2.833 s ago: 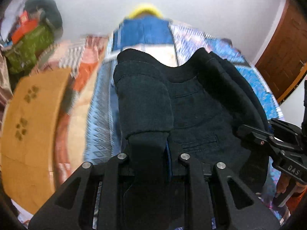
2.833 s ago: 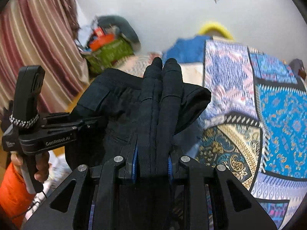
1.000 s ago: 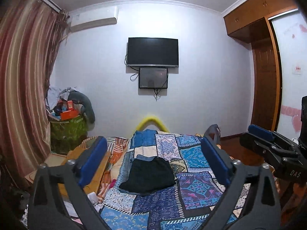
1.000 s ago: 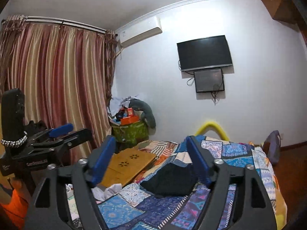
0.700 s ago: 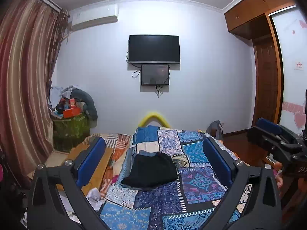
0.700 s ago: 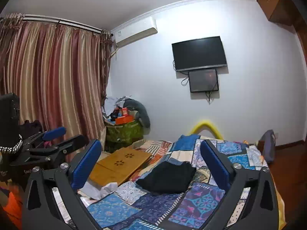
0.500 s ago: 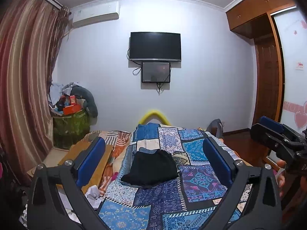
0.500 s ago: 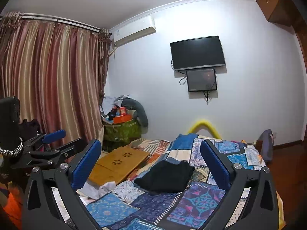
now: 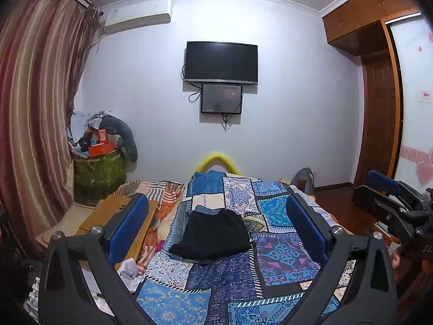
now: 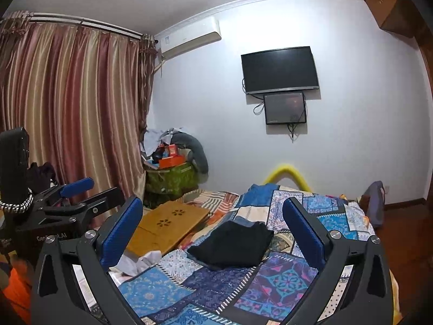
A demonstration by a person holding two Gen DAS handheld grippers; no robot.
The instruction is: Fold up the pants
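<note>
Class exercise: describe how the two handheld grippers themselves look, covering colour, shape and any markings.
Both the left gripper and the right gripper have matte black angular frames with silver bolts and blue ribbed finger pads. The left one carries white "GenRobot.AI" lettering and a braided cord.

A home bedroom: quilt-covered bed (image 9: 270, 243), wall television (image 9: 221, 62), striped curtains (image 10: 75, 113), wardrobe (image 9: 379, 103).

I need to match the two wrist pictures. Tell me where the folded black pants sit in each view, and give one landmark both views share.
Left wrist: the black pants lie centre frame on the patchwork bedspread, between the open jaws.
Right wrist: the pants lie just right of centre, lower half, right of the wooden lap desk.
Shared landmark: the wall TV.
</note>
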